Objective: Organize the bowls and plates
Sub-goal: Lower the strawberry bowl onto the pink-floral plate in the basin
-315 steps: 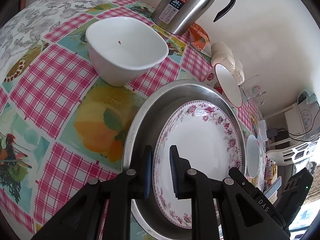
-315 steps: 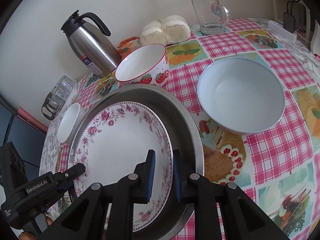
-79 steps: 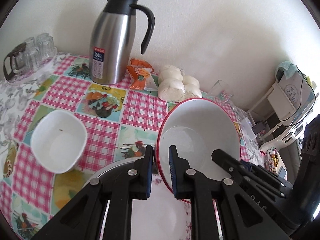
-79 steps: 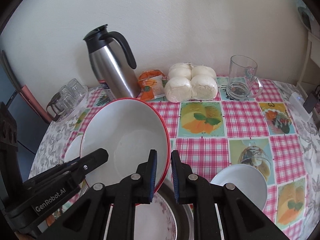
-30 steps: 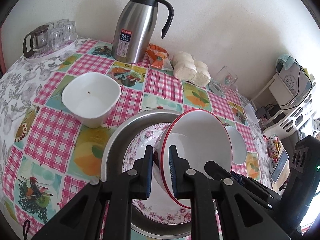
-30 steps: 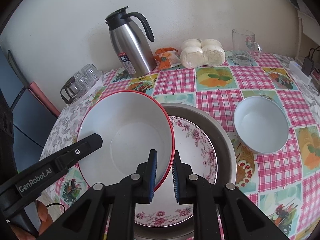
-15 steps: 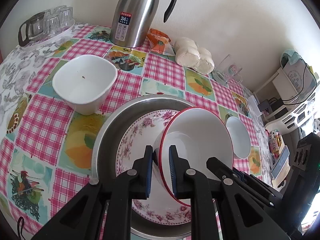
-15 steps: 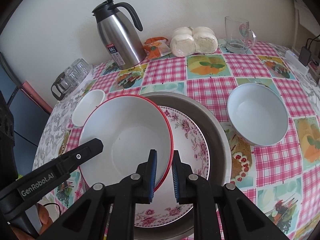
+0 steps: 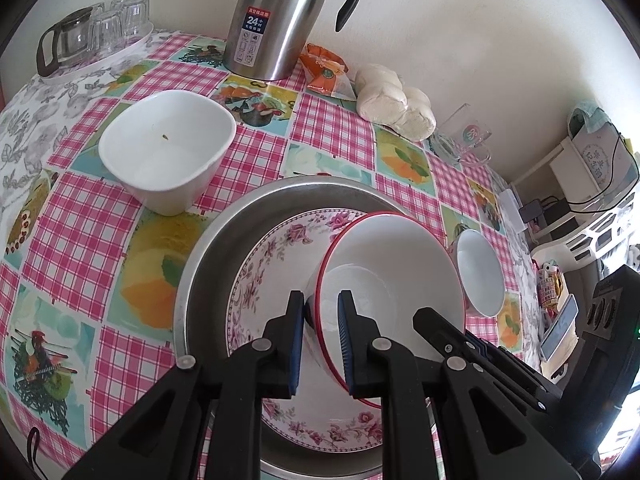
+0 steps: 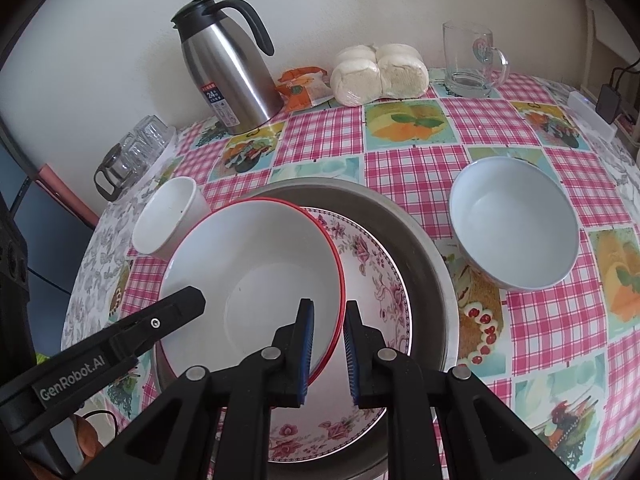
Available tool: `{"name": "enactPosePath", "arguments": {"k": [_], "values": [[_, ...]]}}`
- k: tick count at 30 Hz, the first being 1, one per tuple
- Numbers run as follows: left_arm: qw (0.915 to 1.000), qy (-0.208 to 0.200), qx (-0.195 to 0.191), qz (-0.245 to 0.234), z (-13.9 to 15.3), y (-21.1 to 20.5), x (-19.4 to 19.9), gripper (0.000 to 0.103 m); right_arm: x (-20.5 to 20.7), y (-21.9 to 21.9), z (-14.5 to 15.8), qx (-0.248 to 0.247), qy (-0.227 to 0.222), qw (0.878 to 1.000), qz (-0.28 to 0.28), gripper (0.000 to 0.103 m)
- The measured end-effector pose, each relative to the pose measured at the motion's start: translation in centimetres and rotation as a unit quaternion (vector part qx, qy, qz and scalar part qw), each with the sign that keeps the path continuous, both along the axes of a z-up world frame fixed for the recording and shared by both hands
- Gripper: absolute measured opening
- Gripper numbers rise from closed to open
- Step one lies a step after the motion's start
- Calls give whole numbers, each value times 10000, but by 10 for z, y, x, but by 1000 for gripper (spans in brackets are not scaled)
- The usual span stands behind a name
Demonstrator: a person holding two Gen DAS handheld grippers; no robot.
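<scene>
Both tools grip one red-rimmed bowl (image 10: pixel 256 276) by opposite sides of its rim. The left tool (image 9: pixel 319 334) has its blue pads closed on the rim's near edge, one pad inside and one outside. The right tool (image 10: pixel 328 346) is clamped the same way on the other side. The bowl is tilted and empty, and it sits low over the flowered plate (image 10: pixel 376 280); whether its base touches the plate cannot be told.

The flowered plate lies inside a wide metal basin (image 10: pixel 424 256) on the bench (image 10: pixel 400 148), which is covered with a pink checked cloth. Nothing else shows in the basin.

A white squarish bowl (image 9: pixel 168 152) stands on the bench left of the basin, holding only a small dark speck. A pale round bowl (image 10: pixel 514 222) stands empty to the basin's right, apart from it.

Along the wall stand a steel jug (image 10: pixel 228 68), an orange packet (image 10: pixel 300 88), wrapped buns (image 10: pixel 378 72) and an empty glass mug (image 10: pixel 472 60). A tray of glasses (image 9: pixel 92 36) sits at the far left edge.
</scene>
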State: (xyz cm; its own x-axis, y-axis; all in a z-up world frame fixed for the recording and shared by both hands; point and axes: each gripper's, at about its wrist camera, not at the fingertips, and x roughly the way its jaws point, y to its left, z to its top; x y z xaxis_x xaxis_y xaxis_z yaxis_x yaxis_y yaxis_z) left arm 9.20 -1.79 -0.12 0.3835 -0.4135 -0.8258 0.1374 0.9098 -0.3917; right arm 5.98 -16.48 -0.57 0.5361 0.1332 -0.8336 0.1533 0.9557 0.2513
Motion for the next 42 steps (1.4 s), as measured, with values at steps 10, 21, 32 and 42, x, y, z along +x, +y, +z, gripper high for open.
{"name": "enactPosePath", "arguments": {"k": [10,21,32,42], "values": [[10000,21,22,28,-2,-2,2,16,4,0,0,-5,-118,9999,5,19],[10000,54,61,2,-3,-4,1,16,6,-4,0,32,-211,9998,-2,19],[10000,37,64,19,-3,-3,1,19,5,-4,-1,46,-194,9998,14,20],[9990,-339,275,91,10,-2,-3,21,1,-6,3,13,-246,9997,-47,20]]}}
